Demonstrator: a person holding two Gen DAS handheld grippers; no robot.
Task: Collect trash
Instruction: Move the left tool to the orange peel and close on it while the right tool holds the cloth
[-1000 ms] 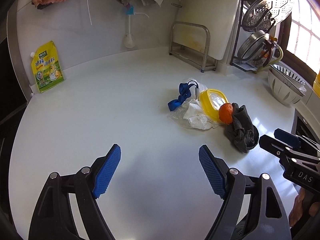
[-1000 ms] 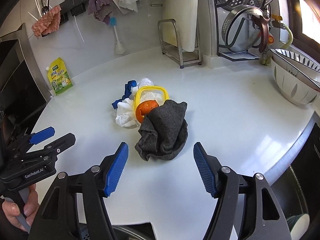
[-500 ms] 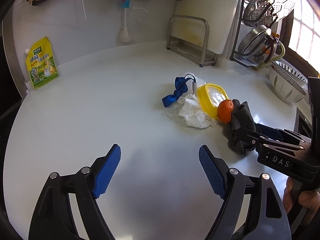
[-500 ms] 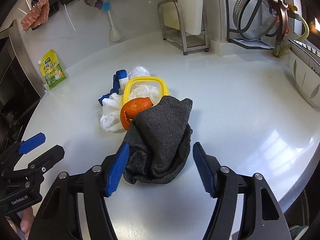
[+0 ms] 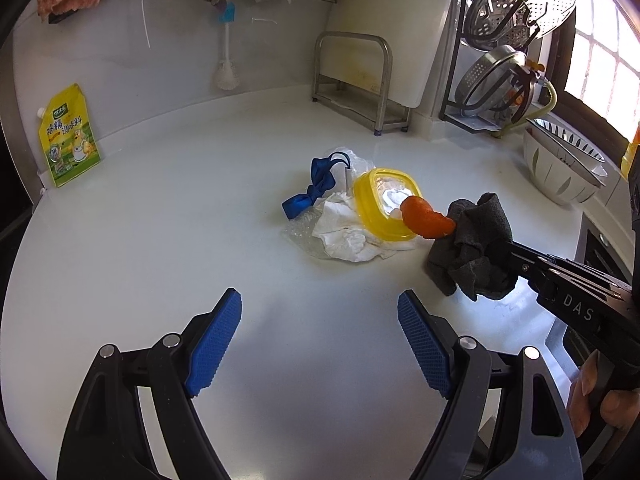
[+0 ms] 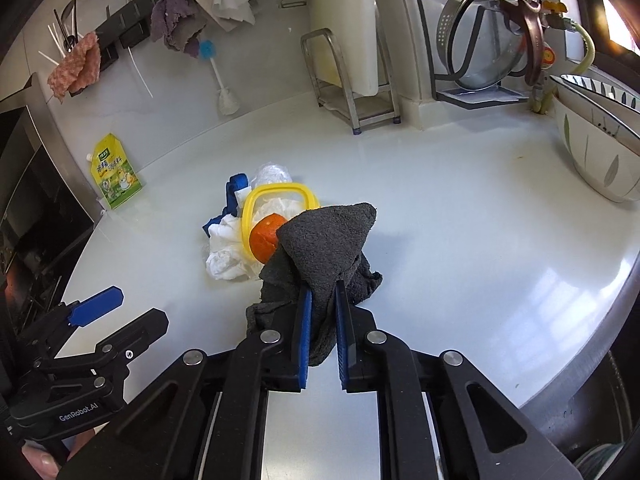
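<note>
Rag, dark grey [image 6: 320,256], lower centre of the tabletop [image 6: 460,208]: right claw [image 6: 322,320] has just closed on its bunched fold; soft, light, will drape. Left claw [image 5: 320,344] apart, empty.

Two wrist fisheyes look steeply down across a white table [image 5: 168,248]. The left view stands back, the trash pile at two o'clock; the right view sits close behind it at twelve. Both share the yellow lid [image 5: 386,204] [image 6: 280,196] and back wall.
</note>
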